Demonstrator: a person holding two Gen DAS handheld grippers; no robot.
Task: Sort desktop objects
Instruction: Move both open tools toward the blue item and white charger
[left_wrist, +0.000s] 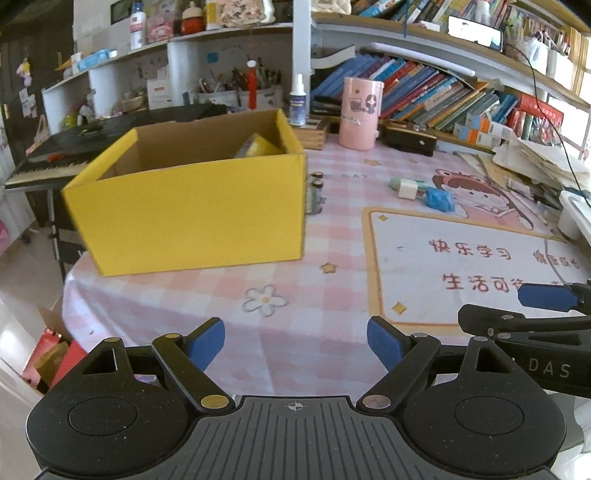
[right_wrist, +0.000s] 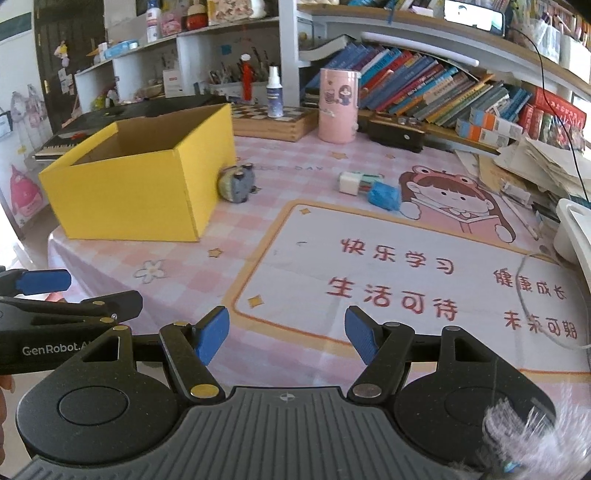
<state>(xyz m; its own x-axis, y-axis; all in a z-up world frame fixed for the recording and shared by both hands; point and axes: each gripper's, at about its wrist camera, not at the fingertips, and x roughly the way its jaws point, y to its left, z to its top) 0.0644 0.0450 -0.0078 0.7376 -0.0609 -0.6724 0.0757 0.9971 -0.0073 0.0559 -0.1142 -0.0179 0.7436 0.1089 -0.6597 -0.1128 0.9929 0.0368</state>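
Nearest to the cameras, the left gripper (left_wrist: 295, 341) and the right gripper (right_wrist: 287, 334) are held side by side above the pink checked tablecloth (right_wrist: 207, 266), both with blue pads spread wide and nothing between them. The yellow cardboard box (left_wrist: 192, 210) is placed at the left, with a yellowish item (left_wrist: 256, 146) inside, perhaps a packet. A small grey toy (right_wrist: 236, 182) is seen just beside the box, and a white block (right_wrist: 349, 182) and a blue crumpled object (right_wrist: 384, 195) lie well apart from it.
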